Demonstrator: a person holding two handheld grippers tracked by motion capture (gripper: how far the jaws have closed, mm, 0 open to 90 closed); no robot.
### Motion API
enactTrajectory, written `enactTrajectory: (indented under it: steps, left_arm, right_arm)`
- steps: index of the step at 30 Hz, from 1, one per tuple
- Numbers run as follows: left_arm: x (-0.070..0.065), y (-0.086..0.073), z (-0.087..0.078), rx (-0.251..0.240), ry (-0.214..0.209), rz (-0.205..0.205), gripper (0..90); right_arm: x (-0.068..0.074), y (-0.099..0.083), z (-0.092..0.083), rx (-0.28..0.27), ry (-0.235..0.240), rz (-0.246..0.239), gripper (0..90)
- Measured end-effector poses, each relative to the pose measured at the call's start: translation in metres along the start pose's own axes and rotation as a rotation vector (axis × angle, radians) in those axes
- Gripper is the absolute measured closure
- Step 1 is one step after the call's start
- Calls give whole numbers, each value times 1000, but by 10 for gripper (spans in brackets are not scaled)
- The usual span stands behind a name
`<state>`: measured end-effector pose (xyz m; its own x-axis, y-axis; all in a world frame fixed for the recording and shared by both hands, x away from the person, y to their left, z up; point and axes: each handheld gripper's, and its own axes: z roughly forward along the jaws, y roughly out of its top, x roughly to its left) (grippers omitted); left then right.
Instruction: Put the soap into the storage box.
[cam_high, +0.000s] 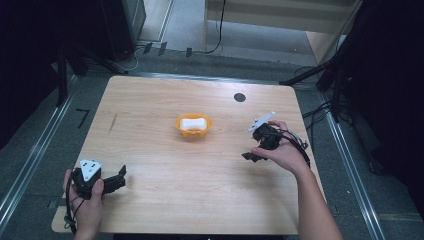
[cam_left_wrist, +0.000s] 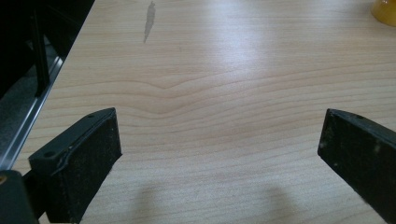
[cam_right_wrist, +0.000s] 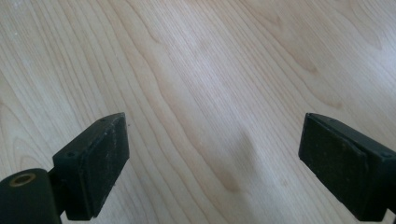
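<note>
An orange bowl (cam_high: 193, 126) sat near the middle of the wooden bench (cam_high: 150, 150), with a white bar-shaped object (cam_high: 193, 123) lying inside it. All places below are given from that bowl.

The right tool (cam_high: 248, 156) was to the bowl's right and a little nearer the person, well apart from it, held in the right hand (cam_high: 282, 152) with its grey three-cornered plate tilted up on the far side and its cable looped over the wrist. In the right gripper view, the right tool (cam_right_wrist: 215, 158) had its two black jaws standing wide, with bare wood grain between them and nothing gripped.

The left tool (cam_high: 121, 175) lay far to the bowl's left and much nearer the person, close to the bench's near left corner, held in the left hand (cam_high: 89, 197). Its jaws pointed roughly toward the bowl's side of the bench. In the left gripper view, the left tool (cam_left_wrist: 219, 144) was likewise spread wide over bare wood, holding nothing, and a sliver of the bowl (cam_left_wrist: 385, 10) showed at the upper right corner.

Beyond the bowl and to its right, a small dark round mark (cam_high: 240, 97) sat near the bench's far edge. A thin dark streak (cam_high: 113, 123) marked the wood to the bowl's left
</note>
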<state>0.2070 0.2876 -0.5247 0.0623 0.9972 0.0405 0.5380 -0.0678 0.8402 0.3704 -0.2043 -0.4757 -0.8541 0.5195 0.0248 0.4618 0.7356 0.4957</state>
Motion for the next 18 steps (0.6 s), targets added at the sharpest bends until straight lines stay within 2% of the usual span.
enactTrajectory:
  steps: [4,9,18]
  left_arm:
    - [0,0,0,-1,2,0,0]
    - [0,0,0,1,4,3,0]
    - [0,0,0,3,8,4,0]
  right_arm:
    - [-1,-12,-4,-6,-9,16,95]
    - [-1,-29,-12,-41,-37,39,95]
    - [0,-66,-21,-57,-50,101,83]
